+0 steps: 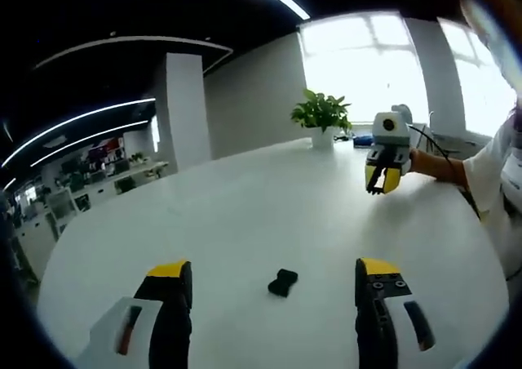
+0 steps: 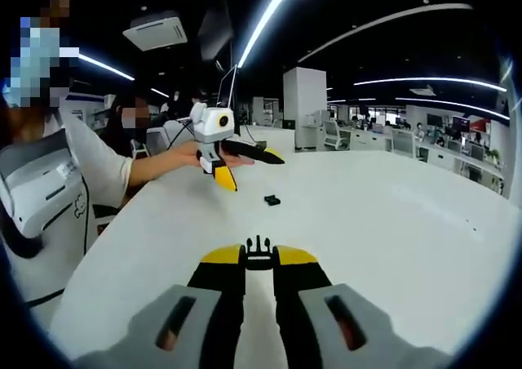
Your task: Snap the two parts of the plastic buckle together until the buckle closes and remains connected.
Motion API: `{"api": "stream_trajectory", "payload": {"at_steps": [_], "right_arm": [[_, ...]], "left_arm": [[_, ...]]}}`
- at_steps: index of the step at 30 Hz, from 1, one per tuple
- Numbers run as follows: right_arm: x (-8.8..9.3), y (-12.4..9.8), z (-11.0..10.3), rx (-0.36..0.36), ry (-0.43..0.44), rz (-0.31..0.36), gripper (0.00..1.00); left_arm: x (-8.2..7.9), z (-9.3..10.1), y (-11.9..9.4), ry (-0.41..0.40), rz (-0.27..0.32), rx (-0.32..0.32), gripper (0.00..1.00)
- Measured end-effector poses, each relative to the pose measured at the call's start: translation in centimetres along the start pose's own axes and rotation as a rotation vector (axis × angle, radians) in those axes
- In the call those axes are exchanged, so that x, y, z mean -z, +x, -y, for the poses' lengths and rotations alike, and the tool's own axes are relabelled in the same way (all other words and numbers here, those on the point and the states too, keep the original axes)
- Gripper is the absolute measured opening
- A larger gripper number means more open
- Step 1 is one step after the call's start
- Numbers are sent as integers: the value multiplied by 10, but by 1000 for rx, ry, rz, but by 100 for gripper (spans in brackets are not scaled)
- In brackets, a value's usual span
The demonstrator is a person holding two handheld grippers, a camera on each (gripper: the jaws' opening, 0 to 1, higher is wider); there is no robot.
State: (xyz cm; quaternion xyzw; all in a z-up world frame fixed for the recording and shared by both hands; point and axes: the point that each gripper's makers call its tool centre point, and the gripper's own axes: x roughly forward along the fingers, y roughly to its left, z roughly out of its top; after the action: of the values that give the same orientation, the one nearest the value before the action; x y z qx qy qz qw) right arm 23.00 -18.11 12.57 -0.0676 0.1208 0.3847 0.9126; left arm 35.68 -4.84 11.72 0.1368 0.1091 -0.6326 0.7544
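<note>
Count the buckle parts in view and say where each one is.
2. One buckle part lies loose on the white table, between the left hand-held gripper's open jaws. The pronged buckle part is clamped in the right hand-held gripper.

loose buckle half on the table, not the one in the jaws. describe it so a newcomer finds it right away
Start at the big white table. In the left gripper view, the buckle half lies flat on it, just beyond the open left gripper and between its yellow tips. It is small, black and alone; the other buckle piece is clamped in the right gripper and shows prongs.
</note>
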Motion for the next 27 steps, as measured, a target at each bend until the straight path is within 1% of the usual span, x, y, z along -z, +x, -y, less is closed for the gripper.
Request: {"api": "stream_trajectory", "payload": {"at_steps": [3,7,12,17,19,23,27], "right_arm": [[2,0,-1,-4,3,-3,12],[3,1,-1,-7,7,-7,12],[4,0,0,-2,7,-7,12],[6,0,0,-4,11,-11,12],[6,0,0,-3,10,-11,12],[6,-1,1,1,8,-12,12],[7,-1,2,1,12,-14,12]], "left_arm": [[1,3,3,9,-9,30,82],[4,2,6,19,-33,44,81],[7,0,8,21,-44,65,81],[14,-4,14,28,-82,86,78],[16,-4,15,30,-97,109,77],[16,2,16,33,-102,147,77],[15,3,18,33,-91,148,77]]}}
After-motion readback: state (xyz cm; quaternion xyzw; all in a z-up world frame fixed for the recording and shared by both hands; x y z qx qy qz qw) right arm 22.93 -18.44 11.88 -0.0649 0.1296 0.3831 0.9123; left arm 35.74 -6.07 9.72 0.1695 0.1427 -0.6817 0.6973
